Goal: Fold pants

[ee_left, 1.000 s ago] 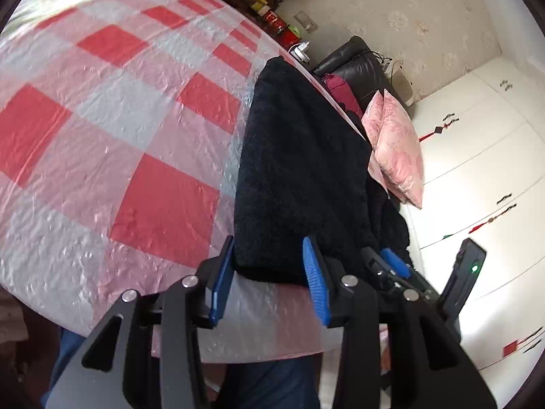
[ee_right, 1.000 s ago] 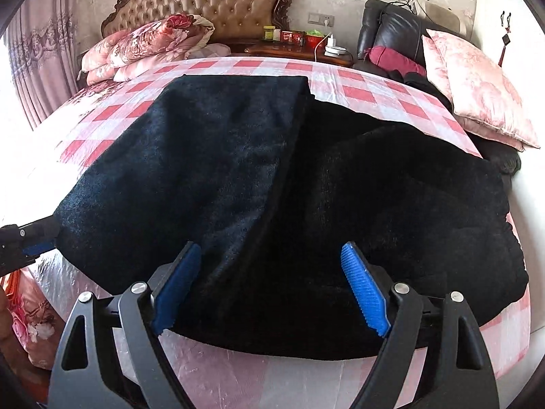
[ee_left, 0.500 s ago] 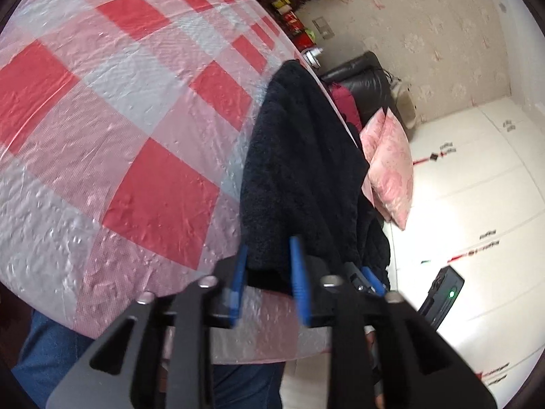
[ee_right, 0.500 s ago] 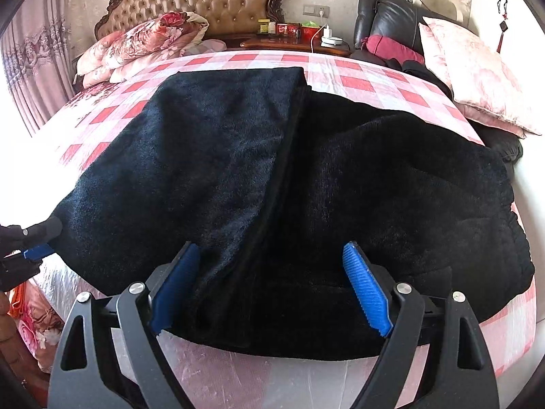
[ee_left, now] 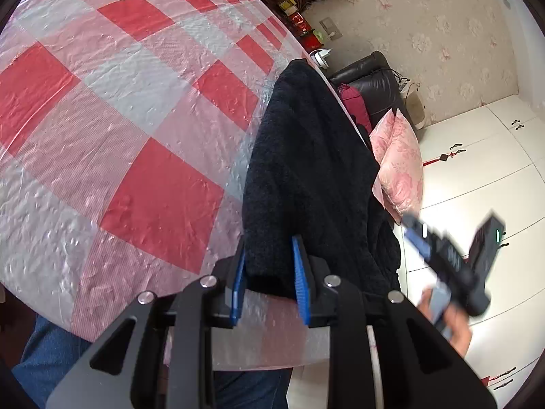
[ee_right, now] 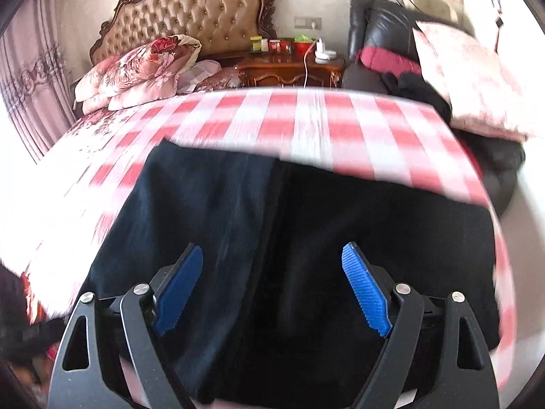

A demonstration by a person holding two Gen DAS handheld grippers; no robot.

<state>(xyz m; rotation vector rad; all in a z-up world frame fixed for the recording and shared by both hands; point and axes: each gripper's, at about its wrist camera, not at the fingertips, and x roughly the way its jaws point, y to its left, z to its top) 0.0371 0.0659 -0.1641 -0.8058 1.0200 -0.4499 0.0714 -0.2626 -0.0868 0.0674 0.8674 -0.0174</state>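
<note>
The black pants (ee_left: 306, 170) lie on the bed (ee_left: 136, 119) over its red-and-white checked cover, near the foot edge. The left gripper (ee_left: 269, 272) has its blue fingers (ee_left: 299, 272) narrowed onto the pants' near corner. The right gripper (ee_right: 272, 286) hangs above the pants with fingers (ee_right: 364, 293) spread wide, holding nothing; its view is motion-blurred.

My left gripper (ee_left: 269, 284) was matte black, its two arms cut with triangular openings and pinned with round silver screws; its fingers (ee_left: 299, 272) wore ribbed blue pads. My right gripper (ee_right: 272, 289) matched it: black linkages, silver screw heads, serrated blue pads. At the right edge of the left wrist frame, blurred, its black body showed a small green light, with bare skin of my hand (ee_left: 456, 327) beneath. Blue denim (ee_left: 51, 351) covered my legs at lower left.
</note>
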